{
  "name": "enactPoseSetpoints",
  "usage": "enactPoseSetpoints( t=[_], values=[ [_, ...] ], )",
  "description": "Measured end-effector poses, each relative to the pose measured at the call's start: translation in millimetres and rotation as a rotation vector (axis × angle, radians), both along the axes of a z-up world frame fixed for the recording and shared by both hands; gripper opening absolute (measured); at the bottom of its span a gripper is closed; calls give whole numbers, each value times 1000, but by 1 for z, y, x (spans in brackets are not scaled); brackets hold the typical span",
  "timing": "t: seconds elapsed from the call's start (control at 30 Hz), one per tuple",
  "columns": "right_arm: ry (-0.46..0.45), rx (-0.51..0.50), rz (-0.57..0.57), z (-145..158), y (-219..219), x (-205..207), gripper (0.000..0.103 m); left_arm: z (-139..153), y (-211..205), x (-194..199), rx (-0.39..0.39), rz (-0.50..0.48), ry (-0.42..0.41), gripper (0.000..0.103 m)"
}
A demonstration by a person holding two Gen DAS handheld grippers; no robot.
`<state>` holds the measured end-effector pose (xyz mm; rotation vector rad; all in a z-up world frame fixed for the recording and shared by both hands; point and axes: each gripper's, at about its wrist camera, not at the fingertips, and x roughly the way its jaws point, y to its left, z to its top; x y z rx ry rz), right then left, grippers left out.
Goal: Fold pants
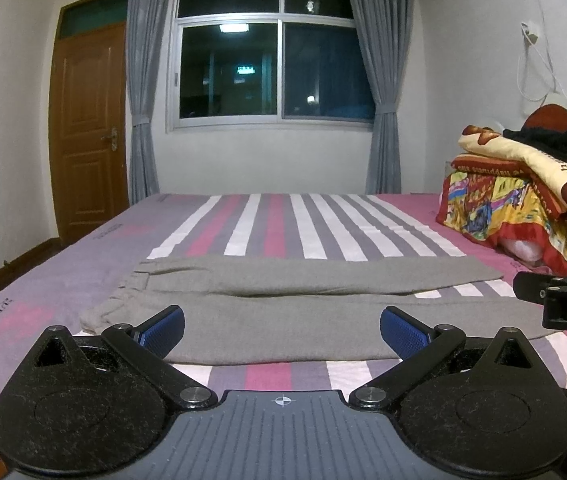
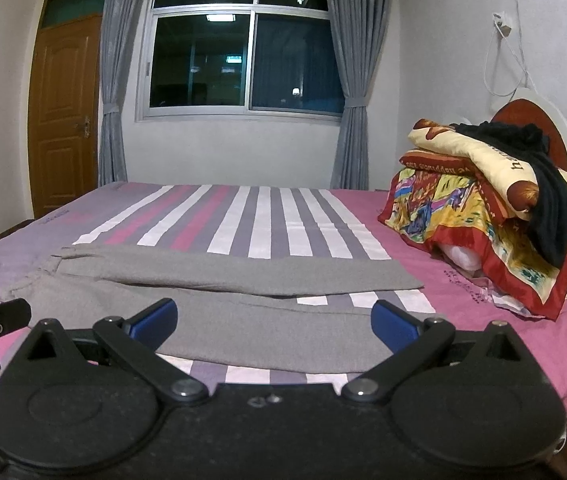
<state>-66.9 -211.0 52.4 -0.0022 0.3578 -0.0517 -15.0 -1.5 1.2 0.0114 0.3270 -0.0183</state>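
Left wrist view: left gripper point(image 1: 282, 330), black linkage with blue ribbed pads, jaws spread wide, nothing between them, hovering at the near edge of the grey knit pants point(image 1: 283, 304). Right gripper point(image 2: 274, 326) in its own view is the same: blue pads wide apart, empty, poised over the near pant leg. Part of the right gripper's black body shows at the right edge of the left view, level with the pants; the left gripper's body shows at the left edge of the right view.

Pants lie flat and lengthwise on the pink, grey and white striped bedsheet point(image 1: 299, 228), waistband at the left end, two legs running right with a narrow gap of sheet showing between the leg ends. Near leg sits just beyond both sets of pads, not touched.

Right of the pants' leg ends, near but apart: pile of folded colourful quilts point(image 2: 463, 204) with a black garment point(image 2: 539, 176) draped on top, against a red rounded headboard point(image 2: 523, 120).

Beyond the pants: white wall, dark sliding window point(image 1: 267, 64) with tied grey curtains point(image 1: 143, 80) either side. Brown wooden door point(image 1: 87, 120) left of the window.
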Motion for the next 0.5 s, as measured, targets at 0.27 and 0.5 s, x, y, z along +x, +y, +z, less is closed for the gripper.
enactPoseSetpoints(
  t=[0.27, 0.5],
  values=[
    [-1, -1, -1, -1, 1, 0, 103, 0, -1, -1, 3, -3, 2, 103],
    [2, 2, -1, -3, 1, -1, 103, 1, -2, -2, 9, -6, 6, 103]
  ],
)
